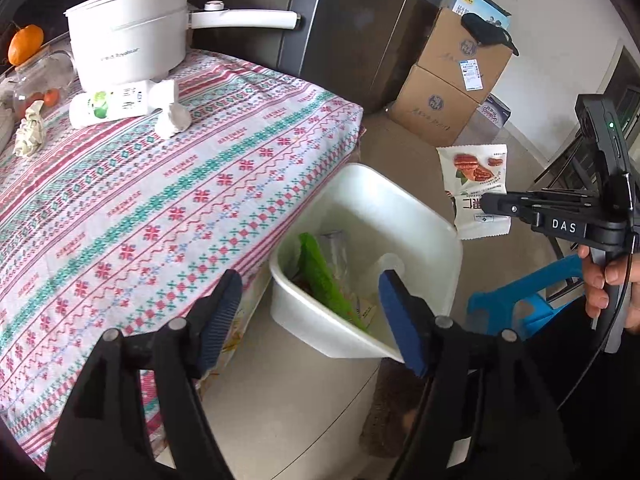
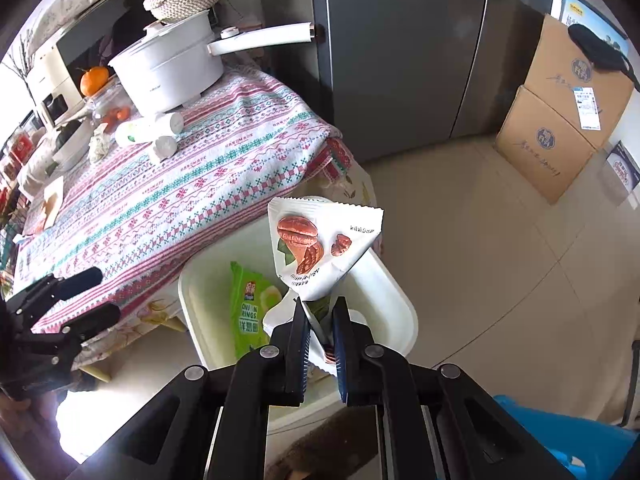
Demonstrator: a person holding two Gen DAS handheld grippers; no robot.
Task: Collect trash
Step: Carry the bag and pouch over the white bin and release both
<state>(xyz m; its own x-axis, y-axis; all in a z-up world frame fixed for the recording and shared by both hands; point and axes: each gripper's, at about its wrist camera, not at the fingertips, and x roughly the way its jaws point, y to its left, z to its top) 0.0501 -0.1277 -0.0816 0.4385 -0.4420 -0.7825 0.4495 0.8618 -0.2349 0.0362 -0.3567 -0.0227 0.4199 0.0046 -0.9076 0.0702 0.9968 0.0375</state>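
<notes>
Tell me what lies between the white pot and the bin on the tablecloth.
In the left wrist view, a toppled white bottle and crumpled tissue lie just before the white pot; bare tablecloth then runs to the bin.

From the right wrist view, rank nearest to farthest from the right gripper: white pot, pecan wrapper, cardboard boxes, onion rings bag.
1. Pecan wrapper, clamped in the right gripper jaws.
2. Onion rings bag, in the bin just left.
3. White pot, on the table, far left.
4. Cardboard boxes, far right.

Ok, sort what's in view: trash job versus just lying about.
Job: nut packet in right gripper; white bin; onion-ring bag inside; crumpled tissues and bottle on table.

Lying about: pot, orange, boxes, fridge.
</notes>
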